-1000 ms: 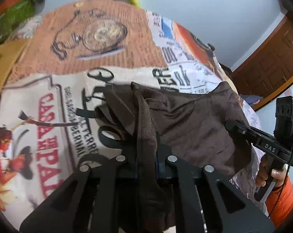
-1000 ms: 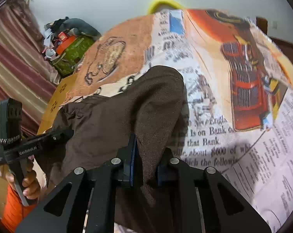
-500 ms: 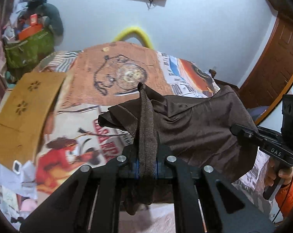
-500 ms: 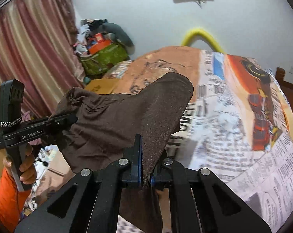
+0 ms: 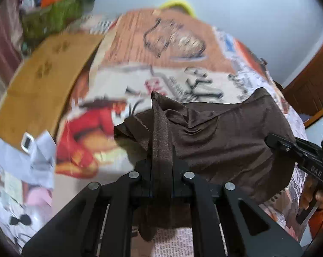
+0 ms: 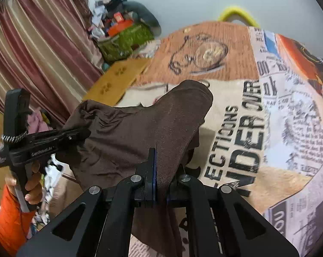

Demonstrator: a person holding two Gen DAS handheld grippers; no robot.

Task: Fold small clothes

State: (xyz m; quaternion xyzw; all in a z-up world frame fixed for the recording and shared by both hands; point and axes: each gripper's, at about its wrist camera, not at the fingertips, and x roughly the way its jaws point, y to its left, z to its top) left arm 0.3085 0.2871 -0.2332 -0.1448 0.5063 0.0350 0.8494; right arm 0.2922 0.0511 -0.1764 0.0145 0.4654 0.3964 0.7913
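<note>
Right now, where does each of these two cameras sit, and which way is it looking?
Left wrist: on the left gripper, looking down at the printed bedspread; the right gripper shows at its right.
Right wrist: on the right gripper, facing likewise; a hand shows at its left.
Shared: the brown garment both clamp.

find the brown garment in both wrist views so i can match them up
Left wrist: the brown garment fills centre and right, pinched in the left tool at bottom centre.
Right wrist: it sits centre-left, pinched in the right tool at bottom centre, with its far end held left.
Shared landmark: the pocket watch print on the bedspread, above the garment in both.
</note>
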